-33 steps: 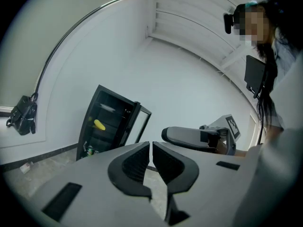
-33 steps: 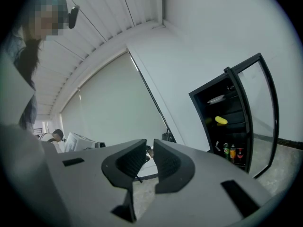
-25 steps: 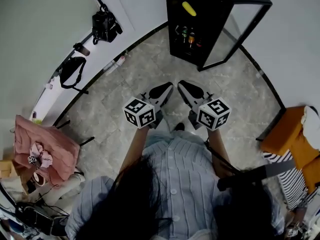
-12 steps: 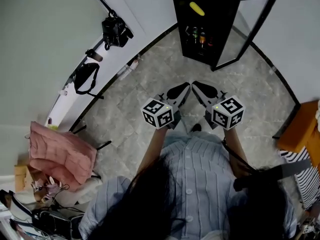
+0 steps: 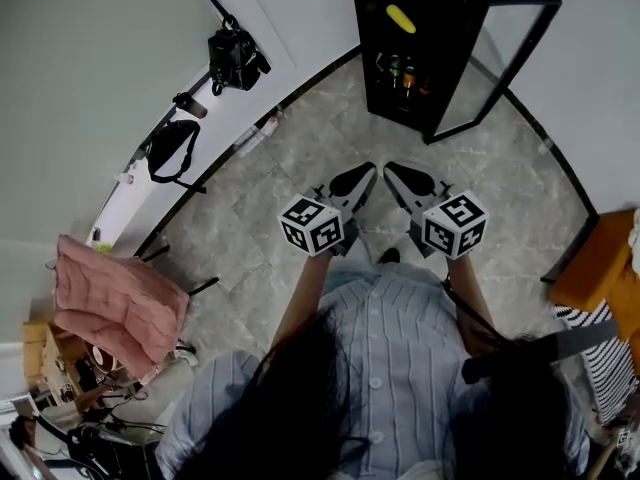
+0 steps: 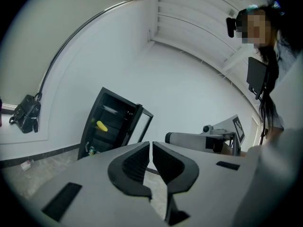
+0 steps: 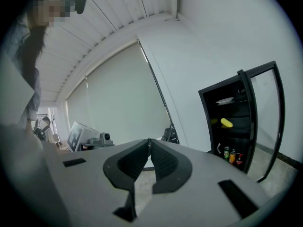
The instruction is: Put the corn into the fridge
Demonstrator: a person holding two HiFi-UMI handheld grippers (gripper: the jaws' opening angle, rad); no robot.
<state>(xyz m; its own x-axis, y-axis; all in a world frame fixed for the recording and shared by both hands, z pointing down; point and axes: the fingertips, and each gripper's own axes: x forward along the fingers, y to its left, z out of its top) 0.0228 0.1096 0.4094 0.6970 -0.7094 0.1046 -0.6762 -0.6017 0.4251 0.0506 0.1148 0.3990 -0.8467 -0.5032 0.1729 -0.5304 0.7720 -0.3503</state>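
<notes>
Above the tiled floor [image 5: 300, 158], the left claw [image 5: 364, 172] and the right claw [image 5: 391, 169] are held side by side, their tips near each other. Both claws are closed, jaws drawn together, and nothing is gripped in either. The corn [image 5: 401, 18] is seen well apart from them, straight ahead, lying on an upper shelf of the black fridge [image 5: 364, 58]. Bottles [image 5: 400, 72] are stood on a lower shelf. The fridge door [image 5: 522, 1] is swung open to the right. Bare floor is left between claws and fridge; a white wall [image 5: 120, 58] bounds the left edge.
</notes>
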